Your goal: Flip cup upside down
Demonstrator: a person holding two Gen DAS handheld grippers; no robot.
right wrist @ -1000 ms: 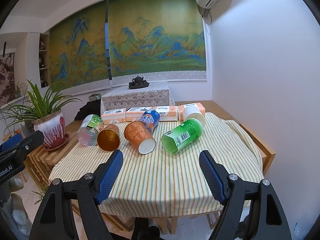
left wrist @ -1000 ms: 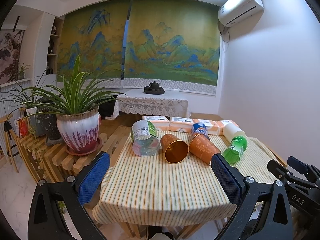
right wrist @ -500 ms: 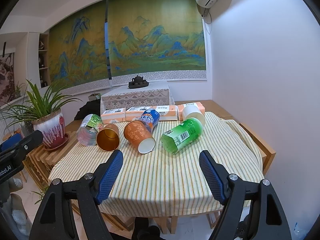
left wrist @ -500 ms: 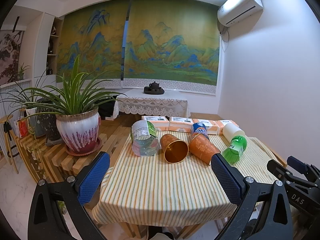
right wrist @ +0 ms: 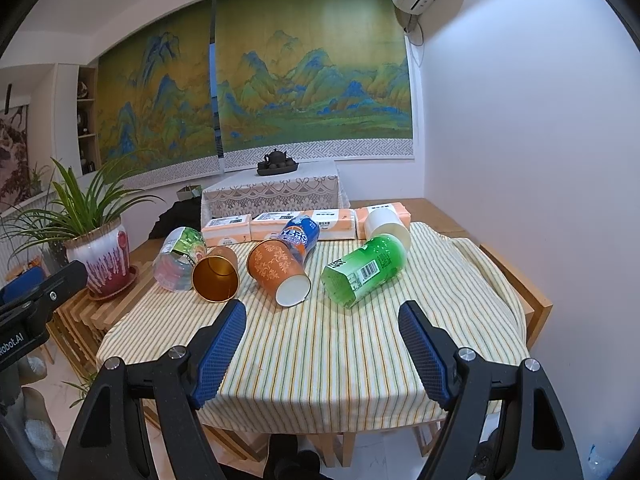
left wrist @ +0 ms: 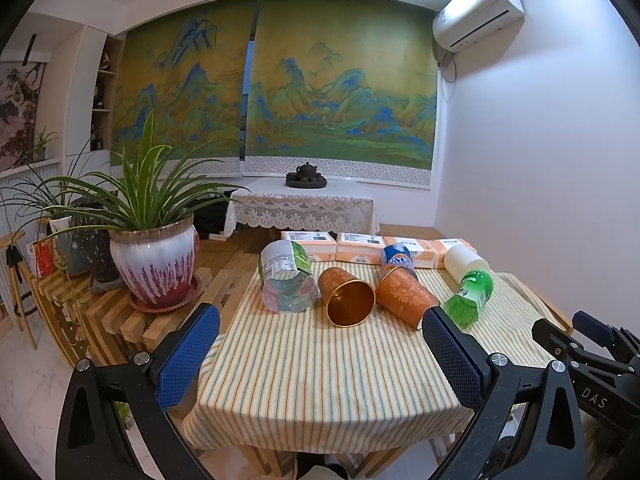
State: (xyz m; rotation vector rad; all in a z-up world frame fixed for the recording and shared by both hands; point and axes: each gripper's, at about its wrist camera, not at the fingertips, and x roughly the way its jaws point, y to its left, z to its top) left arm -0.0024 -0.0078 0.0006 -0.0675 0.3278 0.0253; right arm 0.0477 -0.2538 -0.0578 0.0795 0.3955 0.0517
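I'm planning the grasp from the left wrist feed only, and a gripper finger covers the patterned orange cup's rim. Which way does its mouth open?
Observer: The patterned orange cup lies on its side, with its white-lined mouth facing the near table edge.
Operator: Is the right gripper free?
Observer: Yes, the right gripper is open and empty, short of the cups.
Operator: Is anything touching that cup's mouth?
Observer: No. A sliver of the striped cloth shows between it and the green bottle.
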